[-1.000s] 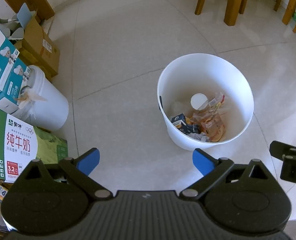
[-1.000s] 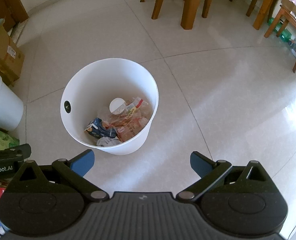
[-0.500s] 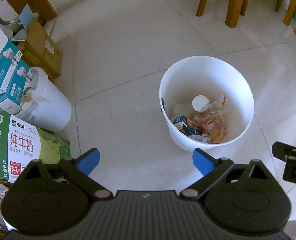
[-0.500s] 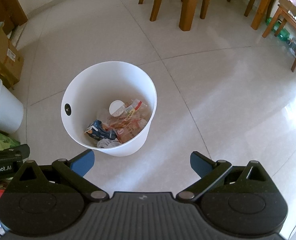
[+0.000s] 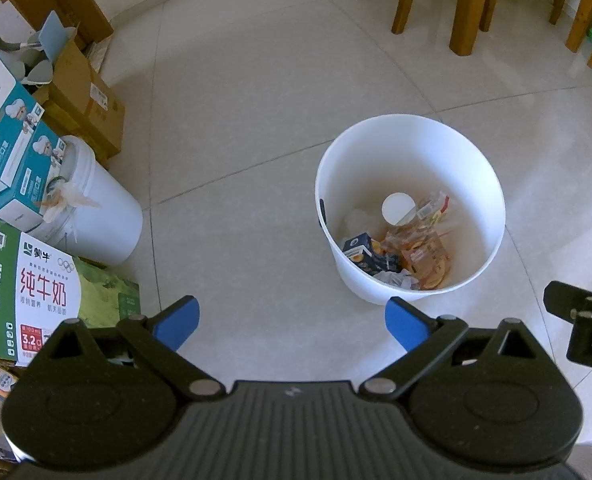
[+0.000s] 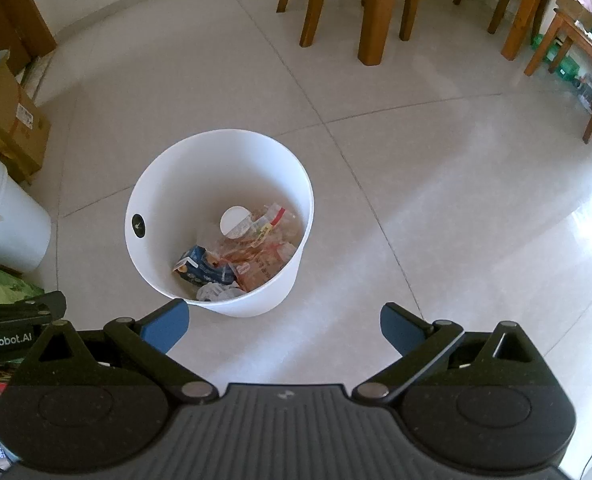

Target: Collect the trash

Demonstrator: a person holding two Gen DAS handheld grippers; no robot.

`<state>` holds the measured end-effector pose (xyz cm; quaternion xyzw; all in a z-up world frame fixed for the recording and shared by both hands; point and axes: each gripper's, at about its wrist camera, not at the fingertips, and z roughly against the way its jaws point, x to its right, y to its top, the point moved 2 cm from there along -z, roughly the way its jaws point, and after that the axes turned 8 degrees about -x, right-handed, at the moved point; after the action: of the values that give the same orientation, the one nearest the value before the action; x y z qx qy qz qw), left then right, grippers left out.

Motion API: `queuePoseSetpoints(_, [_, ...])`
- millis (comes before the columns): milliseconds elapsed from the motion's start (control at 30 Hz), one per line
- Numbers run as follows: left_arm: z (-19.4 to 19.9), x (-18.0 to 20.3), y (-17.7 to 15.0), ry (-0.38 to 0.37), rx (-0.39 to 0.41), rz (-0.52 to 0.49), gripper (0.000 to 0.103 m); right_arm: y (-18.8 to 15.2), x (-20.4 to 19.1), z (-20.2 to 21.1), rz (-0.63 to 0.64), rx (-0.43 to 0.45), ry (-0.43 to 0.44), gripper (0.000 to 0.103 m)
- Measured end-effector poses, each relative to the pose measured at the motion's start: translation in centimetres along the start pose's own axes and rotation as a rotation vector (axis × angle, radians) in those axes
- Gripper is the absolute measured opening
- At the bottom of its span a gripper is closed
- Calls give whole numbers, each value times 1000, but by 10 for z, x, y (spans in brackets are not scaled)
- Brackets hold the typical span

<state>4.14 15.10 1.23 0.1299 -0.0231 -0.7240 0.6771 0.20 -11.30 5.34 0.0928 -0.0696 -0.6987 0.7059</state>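
Hovering above the tiled floor (image 6: 475, 208), the left gripper (image 5: 292, 322) and the right gripper (image 6: 284, 326) were both seen spread wide, nothing held between the blue fingertips (image 5: 178, 320).

From the left wrist view, the white trash bin (image 5: 491, 184) was found at about 1 o'clock of the left claw, upright, its mouth turned upward. Inside were seen a white round lid (image 5: 397, 208), a dark blue carton (image 5: 361, 250) and clear orange-printed wrappers (image 5: 423, 252). No clear long axis could be told for the crumpled trash. Nothing was found between claw and bin.

Only in the left view were a green-and-white milk carton box (image 5: 28, 292) at 9 o'clock, teal boxes (image 5: 12, 140) and a white lidded bucket (image 5: 96, 216) shown in full. Only in the right view was a black round mark (image 6: 138, 225) on the bin's inner wall seen face-on, with wooden chair legs (image 6: 369, 16) at 12 o'clock.
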Motion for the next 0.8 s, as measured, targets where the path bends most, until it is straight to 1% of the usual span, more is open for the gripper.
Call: queuePoseSetpoints(800, [1,0,0,3,1,1,99,1,3,3,0,2,5,103])
